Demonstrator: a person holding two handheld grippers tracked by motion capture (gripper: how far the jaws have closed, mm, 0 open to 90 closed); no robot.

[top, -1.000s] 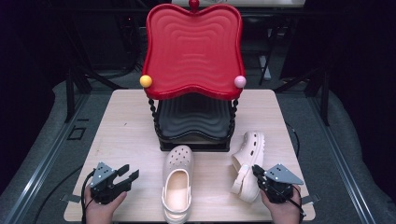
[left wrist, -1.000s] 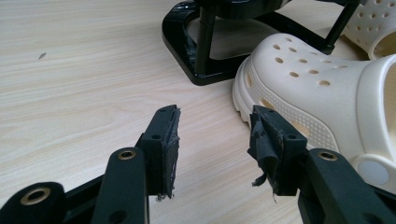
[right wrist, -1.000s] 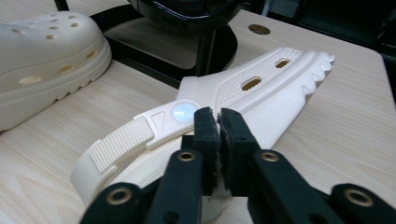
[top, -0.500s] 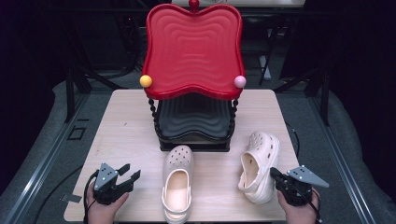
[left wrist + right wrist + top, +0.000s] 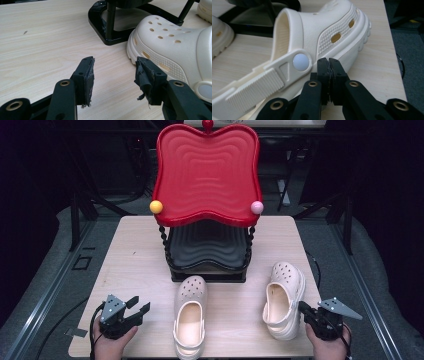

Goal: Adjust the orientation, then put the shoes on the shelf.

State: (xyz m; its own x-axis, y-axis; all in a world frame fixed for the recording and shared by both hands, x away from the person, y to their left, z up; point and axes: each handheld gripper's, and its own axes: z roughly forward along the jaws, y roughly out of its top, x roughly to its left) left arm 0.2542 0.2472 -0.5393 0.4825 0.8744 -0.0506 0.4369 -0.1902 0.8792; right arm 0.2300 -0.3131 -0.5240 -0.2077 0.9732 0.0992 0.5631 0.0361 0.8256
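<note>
While we are working on the pair of cream clogs, we are keeping the right gripper [image 5: 306, 311] low at the outer heel side of the right clog [image 5: 284, 300], its jaws pressed together with nothing between them. In the right gripper view the closed tips are sitting just beside the clog's sole, below the white strap rivet [image 5: 301, 62], though we cannot tell whether they are touching it. That clog is lying on the table [image 5: 135, 255] near its right edge, angled a little, toe toward the black base [image 5: 207, 265] of the red tiered stand [image 5: 206, 172]. The left clog [image 5: 190, 320] is lying straight in the middle, toe almost at the base.

We judge the step in hand to be nudging or squaring the right clog so it lines up with its mate. To do that well, we are better off pushing low on the thick sole rather than on the loose strap, which would swing instead of moving the shoe. Pushing slowly and inward keeps the clog away from the table edge.

The left gripper [image 5: 139, 306] is resting at the near left, jaws spread and empty, the left clog just beside its right jaw, so it is ready to steady that shoe.
</note>
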